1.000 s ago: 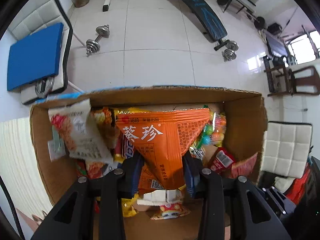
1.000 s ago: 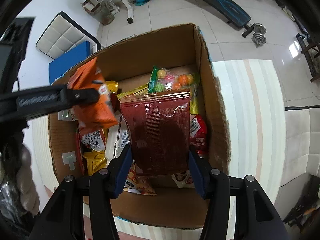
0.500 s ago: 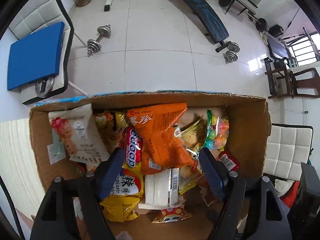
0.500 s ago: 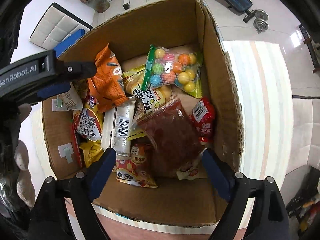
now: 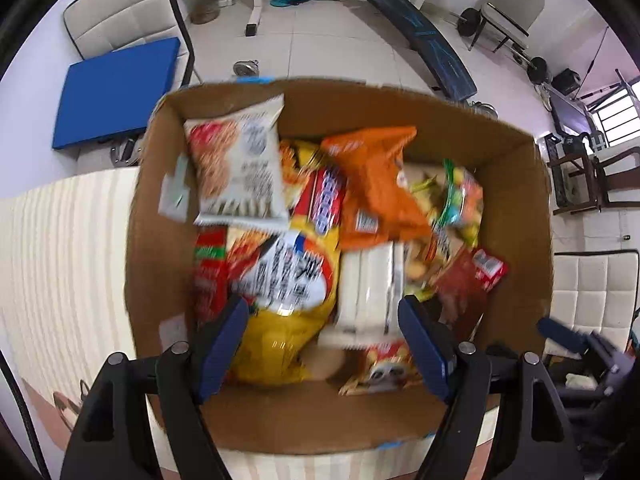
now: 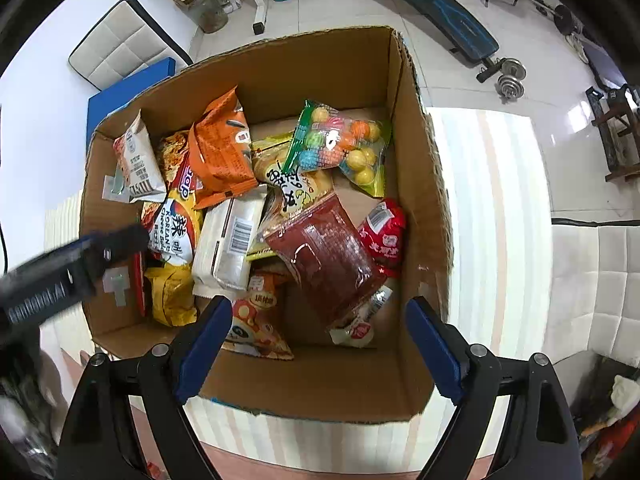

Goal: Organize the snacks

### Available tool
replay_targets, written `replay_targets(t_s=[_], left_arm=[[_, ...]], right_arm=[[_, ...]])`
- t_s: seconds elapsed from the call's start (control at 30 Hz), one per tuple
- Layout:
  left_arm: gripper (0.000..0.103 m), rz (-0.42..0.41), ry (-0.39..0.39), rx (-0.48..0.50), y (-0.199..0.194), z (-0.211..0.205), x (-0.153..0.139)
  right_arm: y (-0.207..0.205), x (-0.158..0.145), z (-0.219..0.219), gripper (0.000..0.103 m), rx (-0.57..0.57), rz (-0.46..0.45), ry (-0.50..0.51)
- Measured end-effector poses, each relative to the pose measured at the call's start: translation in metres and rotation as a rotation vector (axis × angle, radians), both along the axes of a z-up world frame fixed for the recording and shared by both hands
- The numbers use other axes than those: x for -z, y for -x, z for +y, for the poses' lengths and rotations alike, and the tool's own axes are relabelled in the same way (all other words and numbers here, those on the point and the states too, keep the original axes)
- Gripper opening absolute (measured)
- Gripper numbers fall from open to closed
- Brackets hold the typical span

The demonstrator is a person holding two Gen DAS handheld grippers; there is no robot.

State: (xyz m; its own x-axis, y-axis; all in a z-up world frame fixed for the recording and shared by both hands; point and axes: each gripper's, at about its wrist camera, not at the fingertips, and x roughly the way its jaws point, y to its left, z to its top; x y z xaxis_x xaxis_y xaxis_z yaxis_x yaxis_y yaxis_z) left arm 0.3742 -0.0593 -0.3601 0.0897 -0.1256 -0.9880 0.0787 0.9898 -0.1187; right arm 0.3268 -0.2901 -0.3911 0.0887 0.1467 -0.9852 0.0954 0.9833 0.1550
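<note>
An open cardboard box (image 5: 516,216) (image 6: 416,152) on a striped table holds several snack packs. The orange pack (image 5: 380,184) (image 6: 220,152) lies in the middle of the pile. The dark red pack (image 6: 324,256) (image 5: 460,284) lies at the right side. A white pack (image 5: 236,164), a yellow noodle pack (image 5: 288,280) and a candy ball bag (image 6: 340,144) lie among them. My left gripper (image 5: 324,344) is open and empty above the box's near side. My right gripper (image 6: 320,344) is open and empty above the box's near edge. The left gripper also shows at the left of the right wrist view (image 6: 72,268).
The box stands on a cream striped tablecloth (image 6: 492,208). Beyond it are a tiled floor, a blue mat (image 5: 116,92), white padded chairs (image 6: 120,44), a weight bench (image 5: 420,36) and dumbbells (image 6: 508,80).
Both grippers opened and let go: the orange pack dropped from the left one, the dark red pack from the right one. Both grippers then drew back and up from the box.
</note>
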Motion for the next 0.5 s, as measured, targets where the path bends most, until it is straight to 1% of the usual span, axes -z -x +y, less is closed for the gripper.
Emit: replay_targets(t_s=[0.17,0.23,0.33,0.5], left_arm=[[0.076,-0.022,-0.021,-0.008,0.023,0.004,-0.006],[0.076,-0.046,-0.024,-0.018,0.03,0.004,-0.012],[0.076,-0.075,-0.025,-0.015,0.043,0.002,-0.023],[0.076,-0.149,-0.041,-0.013,0.068,-0.002,-0.04]], right_arm=[[0.013,-0.008,0.0,0.091,-0.01,-0.018,0.016],[0.019,-0.011,0.0,0.091,-0.006,-0.026,0.015],[0.028,-0.022,0.0,0.091,-0.004,-0.055,0.025],[0.053,-0.047,0.0,0.091,-0.008,-0.122,0.058]])
